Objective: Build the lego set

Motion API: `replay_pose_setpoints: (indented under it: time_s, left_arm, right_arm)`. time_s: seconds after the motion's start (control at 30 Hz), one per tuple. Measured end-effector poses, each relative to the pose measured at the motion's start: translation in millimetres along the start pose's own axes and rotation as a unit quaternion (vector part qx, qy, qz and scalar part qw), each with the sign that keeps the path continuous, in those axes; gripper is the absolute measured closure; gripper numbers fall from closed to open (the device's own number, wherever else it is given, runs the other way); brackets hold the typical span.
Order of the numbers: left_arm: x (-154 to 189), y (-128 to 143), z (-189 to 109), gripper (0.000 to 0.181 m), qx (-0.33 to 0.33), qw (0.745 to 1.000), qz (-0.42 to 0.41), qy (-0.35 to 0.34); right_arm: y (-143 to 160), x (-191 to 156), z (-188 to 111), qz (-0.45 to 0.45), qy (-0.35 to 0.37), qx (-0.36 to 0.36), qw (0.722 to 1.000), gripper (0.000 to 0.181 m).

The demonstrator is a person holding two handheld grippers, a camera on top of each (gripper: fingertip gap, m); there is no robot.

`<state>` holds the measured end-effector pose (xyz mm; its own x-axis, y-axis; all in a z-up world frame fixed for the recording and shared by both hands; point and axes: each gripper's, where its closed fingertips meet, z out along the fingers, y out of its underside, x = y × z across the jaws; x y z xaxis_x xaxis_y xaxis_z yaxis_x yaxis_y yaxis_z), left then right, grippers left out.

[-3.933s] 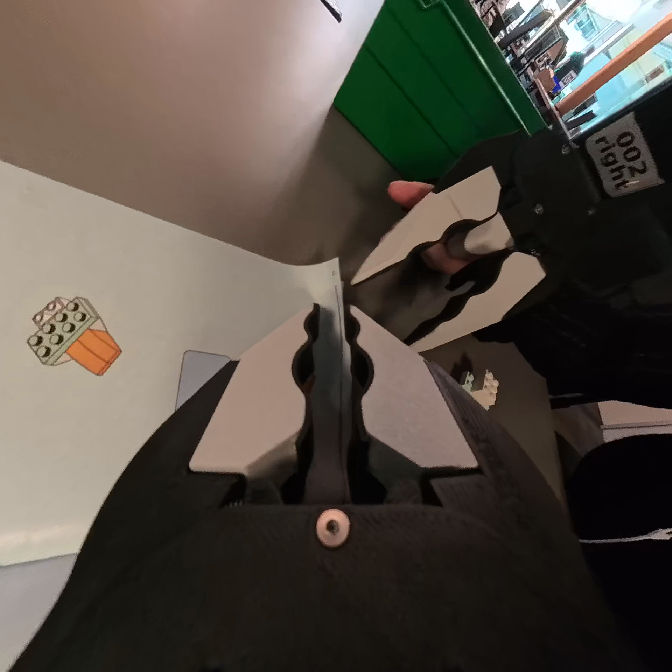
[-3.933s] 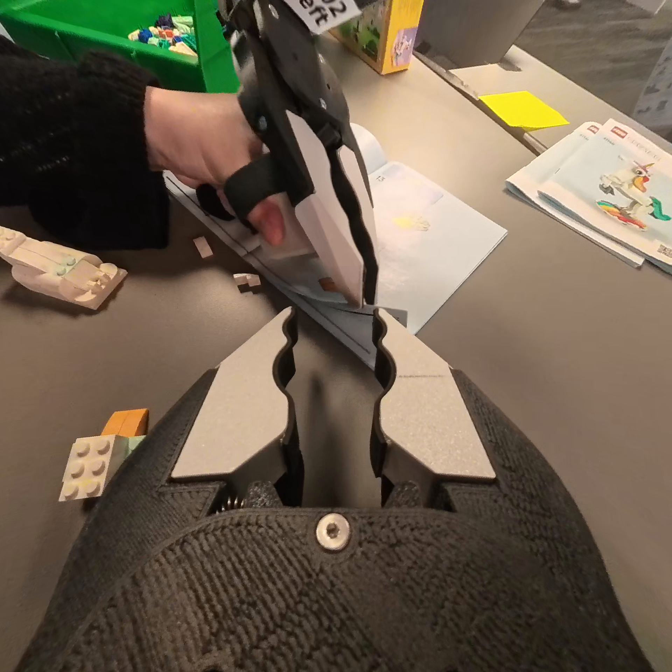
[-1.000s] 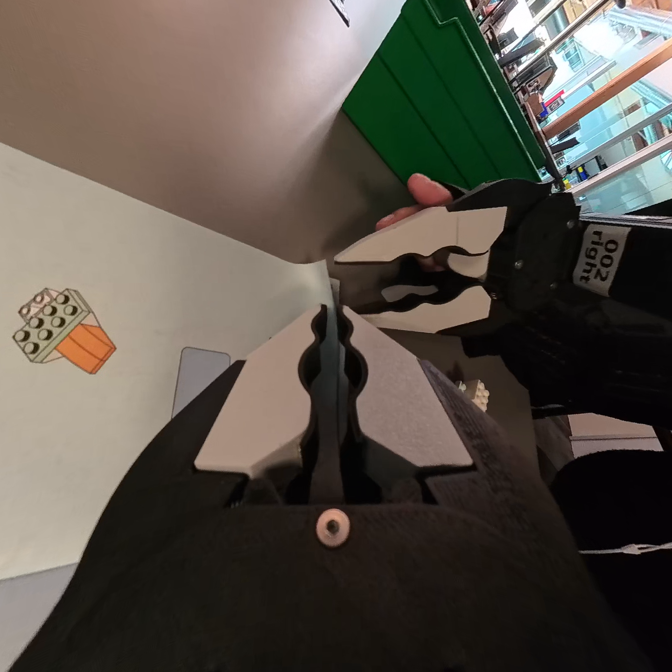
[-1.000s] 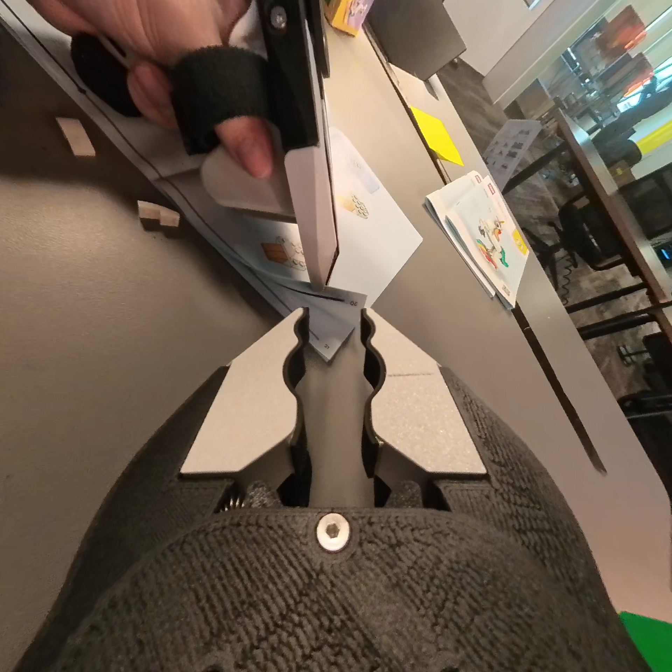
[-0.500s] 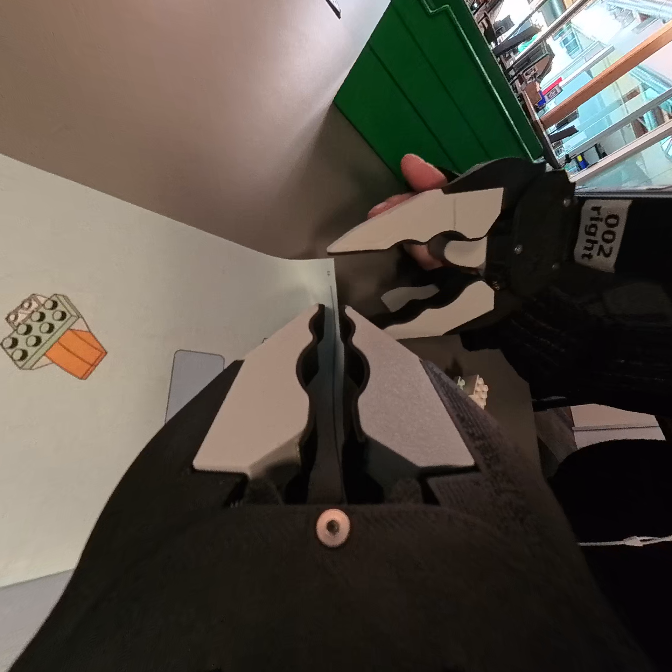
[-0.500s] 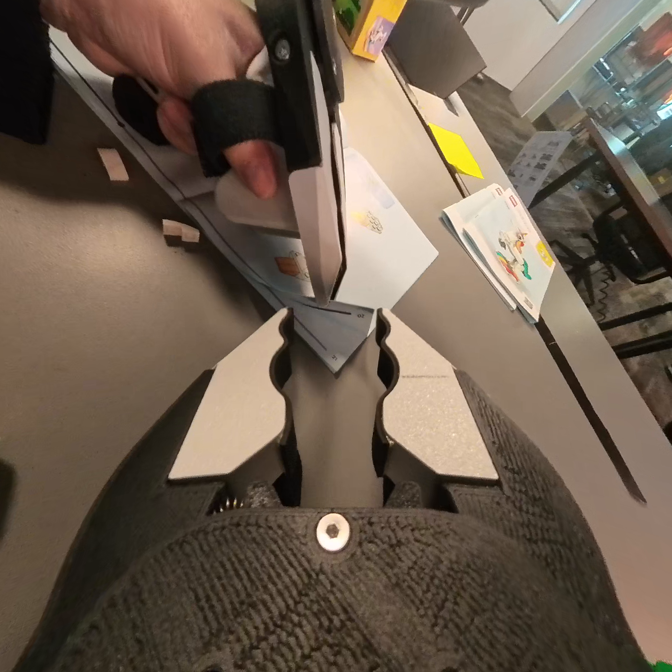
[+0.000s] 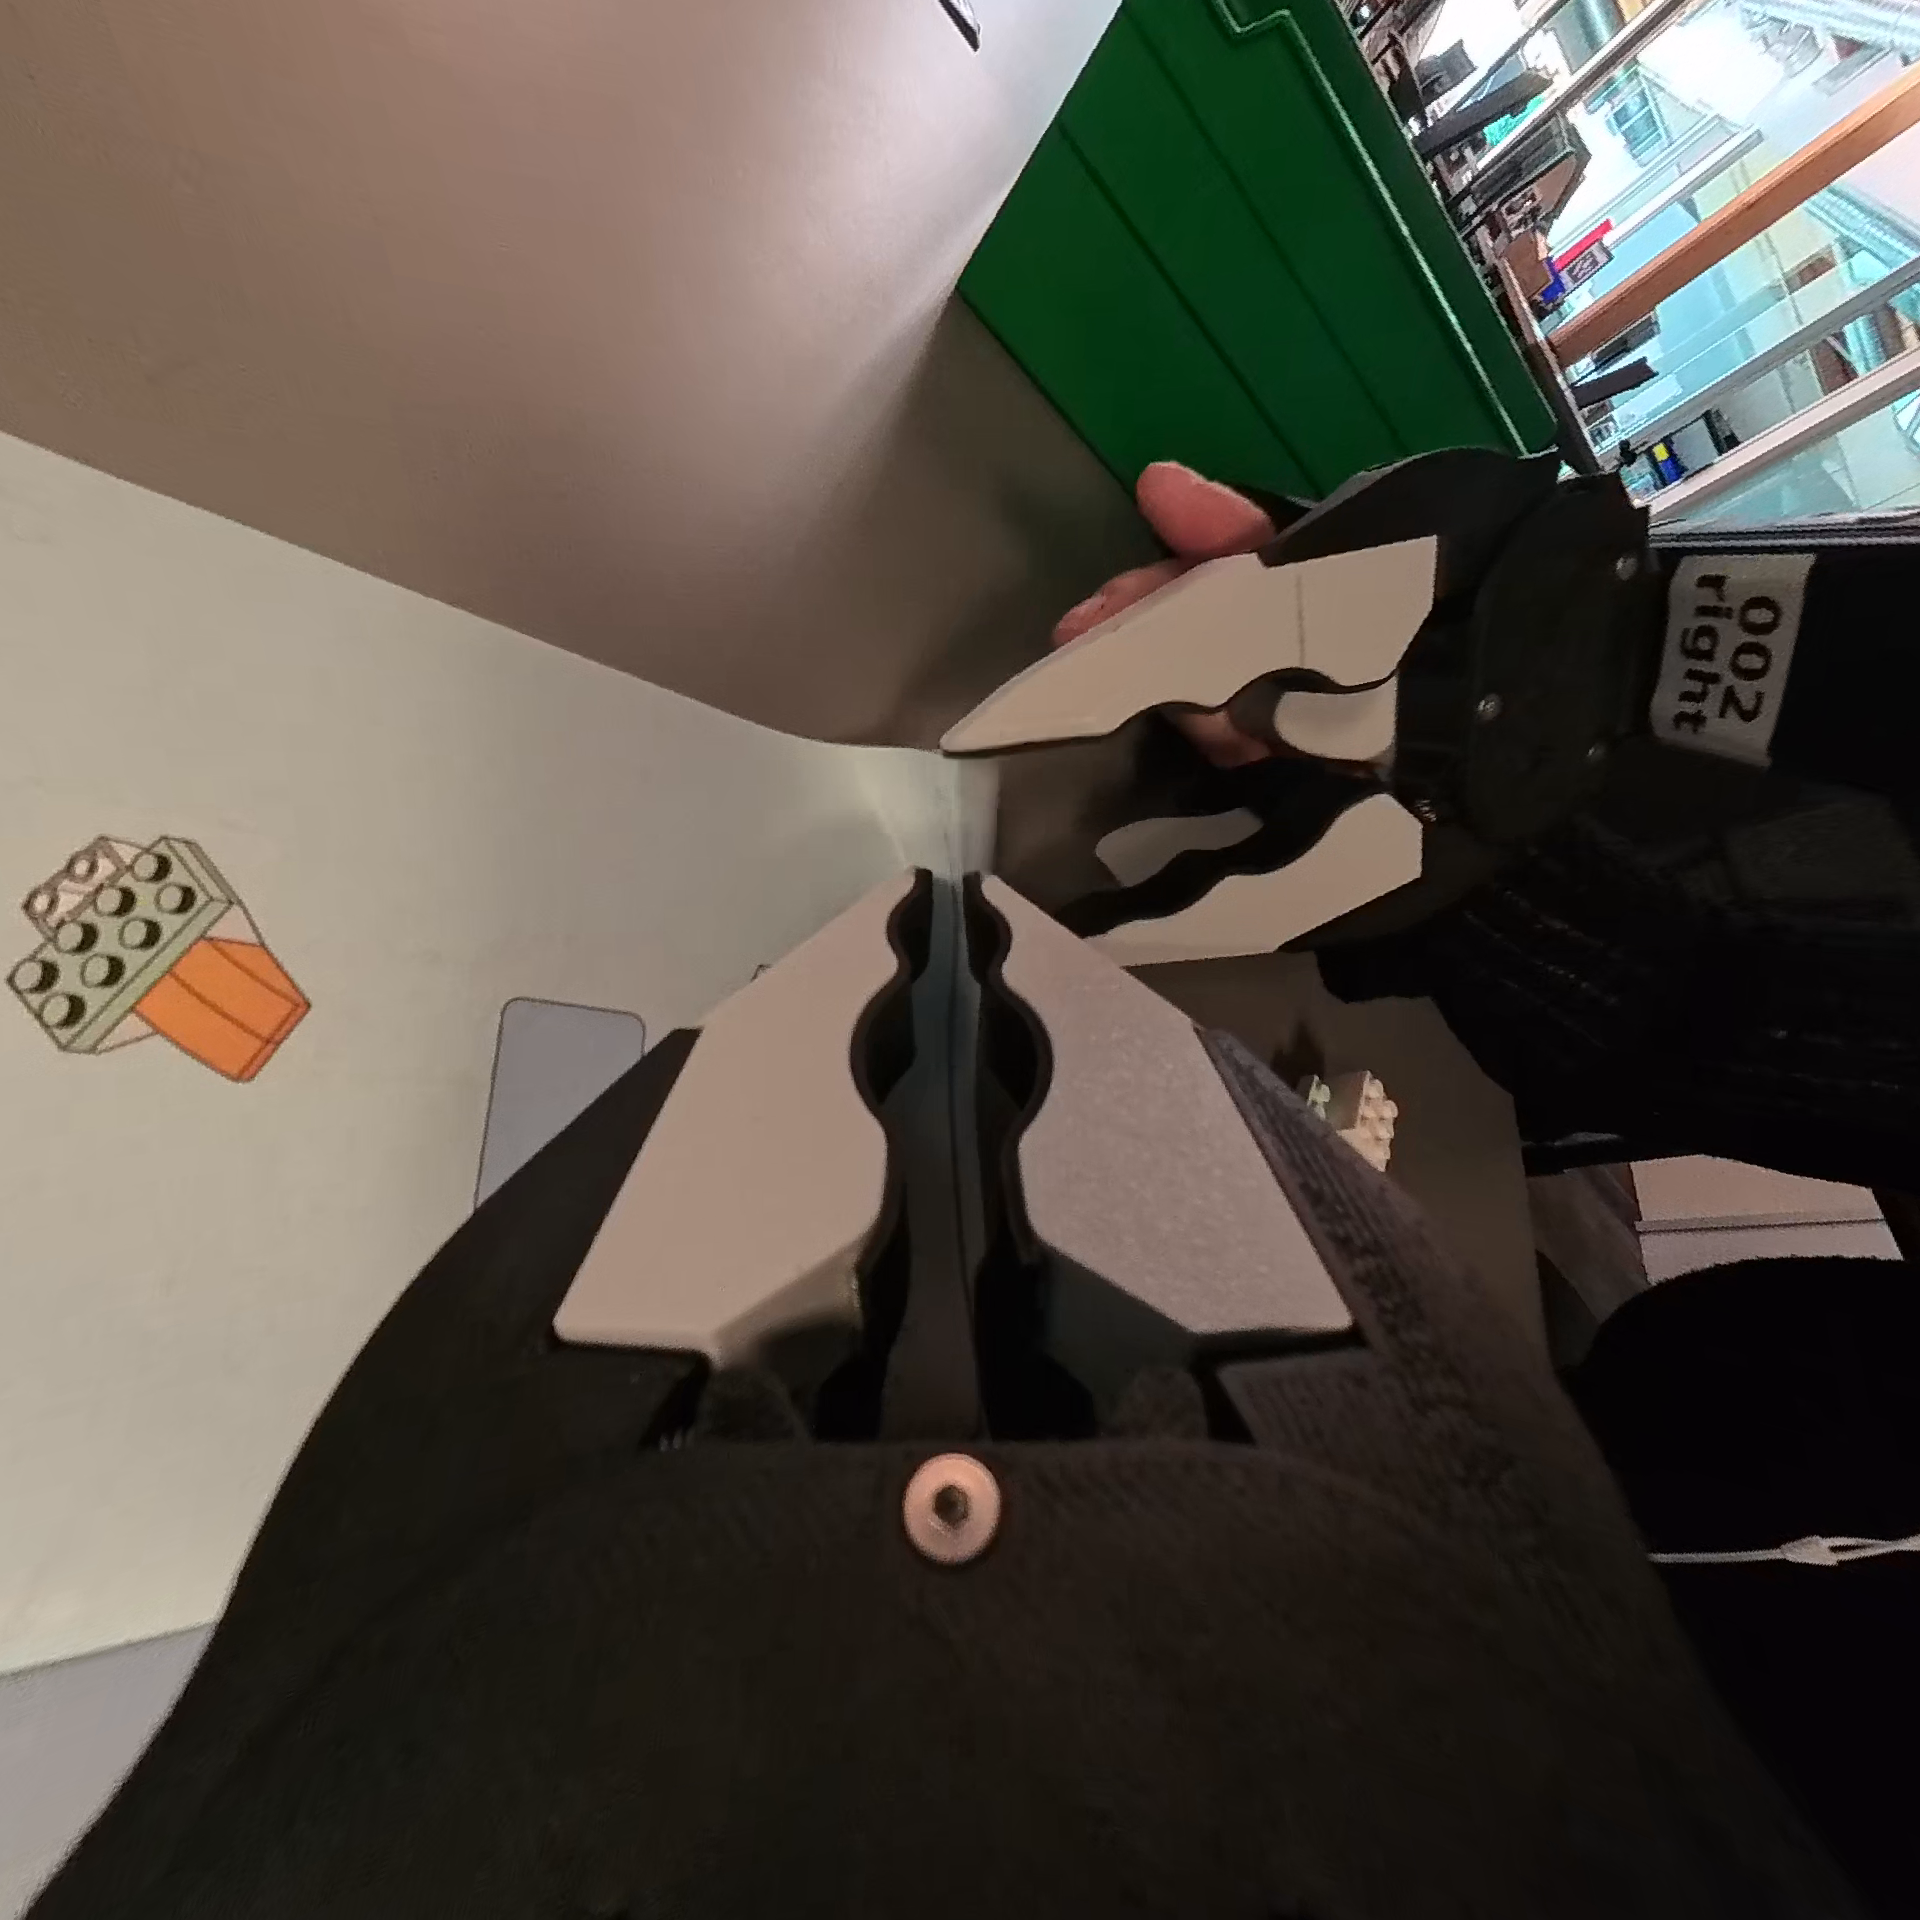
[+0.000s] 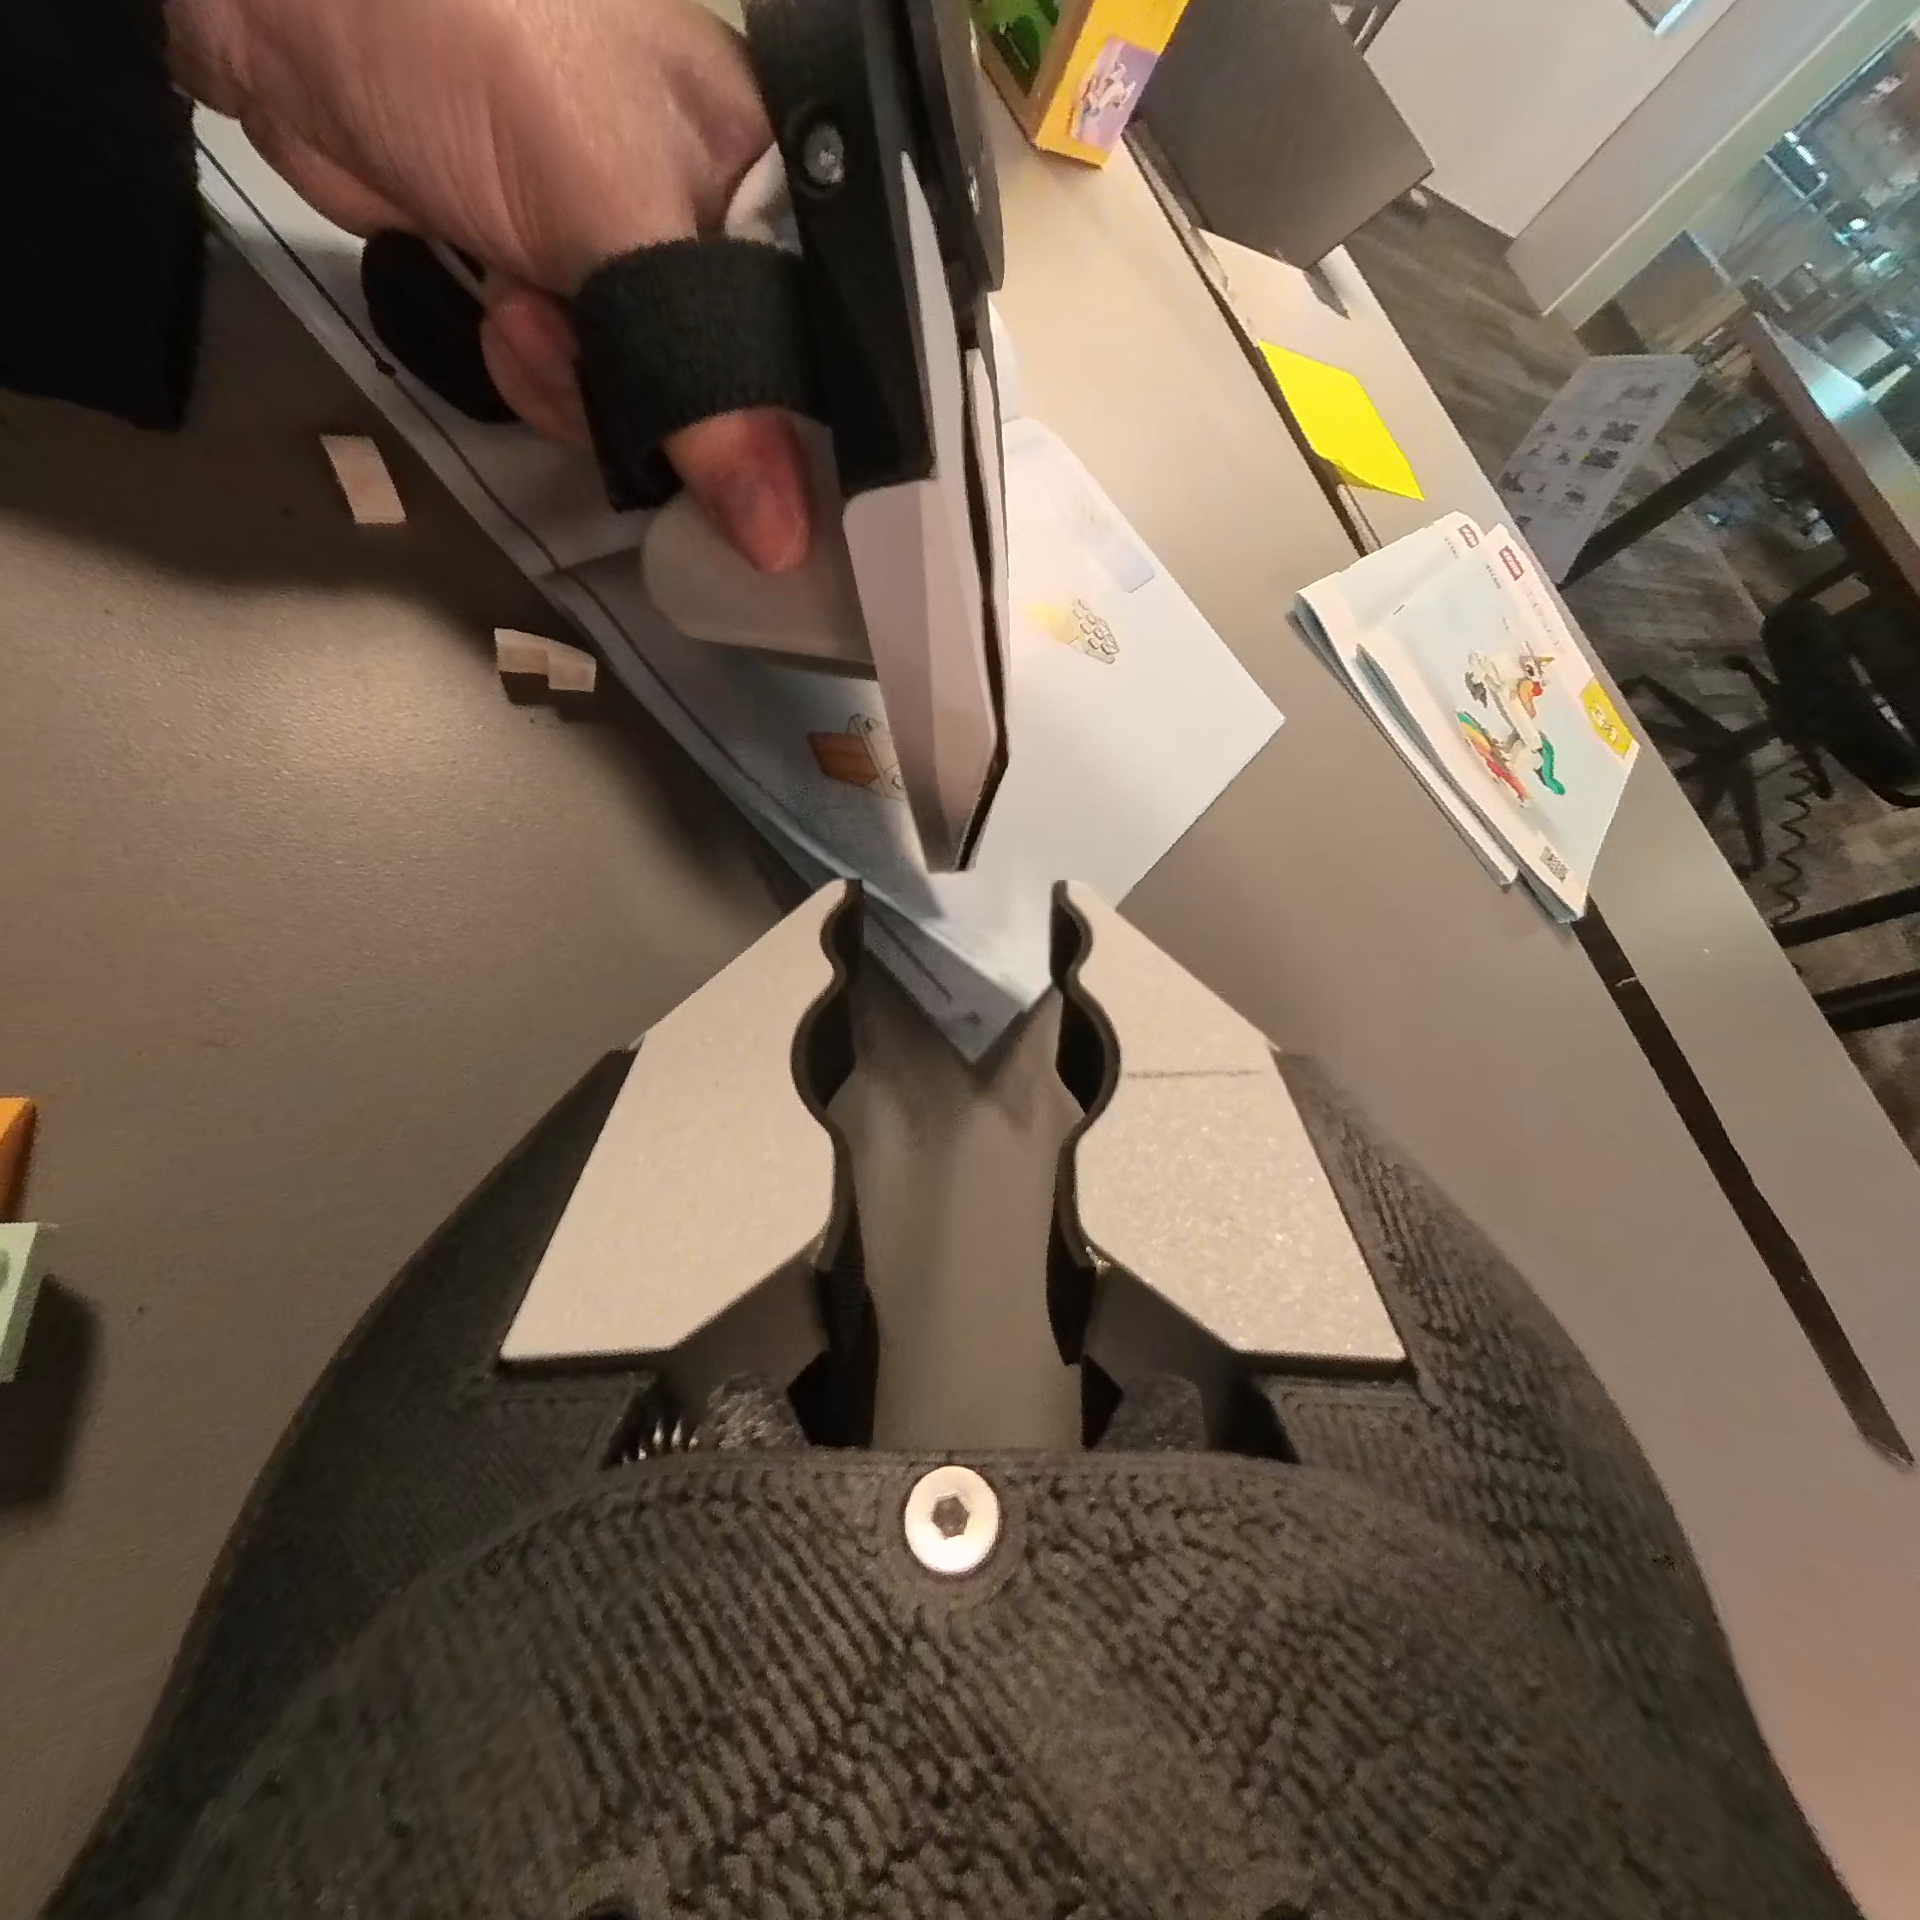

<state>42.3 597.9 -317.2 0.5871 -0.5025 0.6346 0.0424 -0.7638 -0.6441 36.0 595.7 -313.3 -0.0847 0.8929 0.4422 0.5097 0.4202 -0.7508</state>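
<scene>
My left gripper (image 7: 940, 883) is shut on the edge of a light blue page of the open instruction booklet (image 7: 416, 831) and holds that page lifted. The page bears a picture of a grey and orange brick build. In the right wrist view the left gripper (image 8: 951, 831) points down at the booklet (image 8: 1122, 727) on the grey table (image 8: 312, 935). My right gripper (image 8: 956, 904) is open, and the booklet's near corner lies between its fingers without being clamped. In the left wrist view the right gripper (image 7: 1013, 826) has its upper fingertip at the page corner.
Two small tan pieces (image 8: 545, 665) (image 8: 362, 480) lie left of the booklet. An orange and pale green brick build (image 8: 16, 1247) sits at the left edge. Other booklets (image 8: 1475, 707), a yellow note (image 8: 1335, 416) and a yellow box (image 8: 1091, 83) lie beyond. A green bin (image 7: 1247, 260) stands behind. Both grippers' tips are close together, under 4 cm apart.
My right gripper has opened wider and moved up to the booklet, so its corner now sits deeper between the fingers. My left gripper stays shut on the page.
</scene>
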Motion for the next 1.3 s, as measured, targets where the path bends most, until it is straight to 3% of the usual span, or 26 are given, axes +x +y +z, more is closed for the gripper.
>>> replay_pose_setpoints:
  time_s: [0.37, 0.67, 0.97, 1.3]
  left_arm:
    - [0, 1, 0, 0.177, -0.002, 1.000, 0.002, 0.001]
    - [3, 1, 0, 0.172, -0.003, 1.000, 0.011, 0.006]
    - [6, 3, 2, 0.169, -0.010, 0.999, 0.032, 0.002]
    - [4, 4, 3, 0.172, -0.012, 0.999, 0.044, -0.018]
  right_arm:
    - [7, -1, -7, 0.021, -0.016, -0.006, 1.000, 0.151]
    - [26, -9, -17, 0.134, -0.089, -0.052, 0.986, 0.143]
    - [23, -17, -14, 0.196, -0.123, -0.060, 0.971, 0.137]
    - [11, -16, -16, 0.186, -0.122, -0.024, 0.975, 0.137]
